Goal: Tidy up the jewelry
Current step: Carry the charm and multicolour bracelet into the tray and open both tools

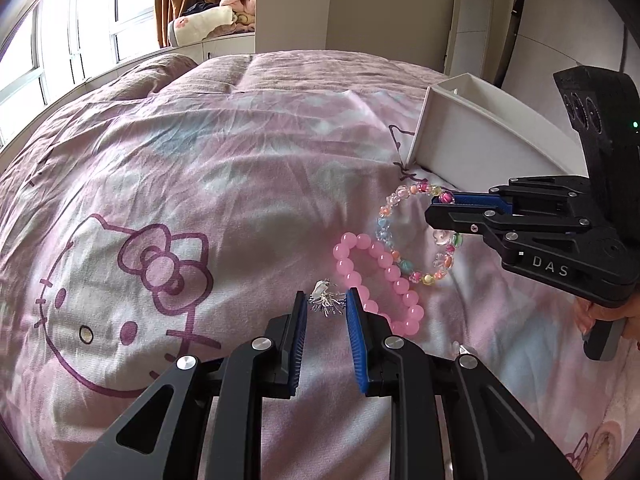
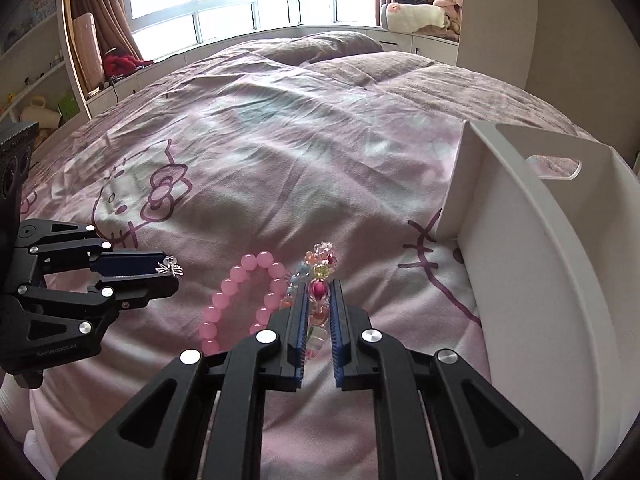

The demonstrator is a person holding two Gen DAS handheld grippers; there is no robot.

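We find the multicolour bead bracelet point(image 2: 318, 280) caught between the fingers of the right gripper point(image 2: 319, 300): pads closed on a dark-red bead, rest of the loop hanging off the tips, part of it bunched between the pads. In the left wrist view the same loop sits just left of the white tray point(image 1: 460, 140), w/ its lower beads close to the bedcover; we cannot tell if they touch it.

Pink bead bracelet point(image 1: 376, 280) lies flat on the bed point(image 1: 200, 160), just beside the multicolour one, between the two grippers. Its near end runs under the left gripper's right finger.

Left gripper point(image 1: 326, 306): fingers narrowly apart, a small silver charm piece point(image 1: 326, 302) between the tips. From the right wrist view the piece shows at the tip of that gripper, clear of the bedcover, so we record it as gripped.

Tray stands on the bed at the right, a handle slot in its far wall; interior mostly hidden. A hand point(image 1: 600, 312) holds the right gripper's handle at frame edge. Bedcover is pink w/ a cartoon-cat print; windows and curtains behind.
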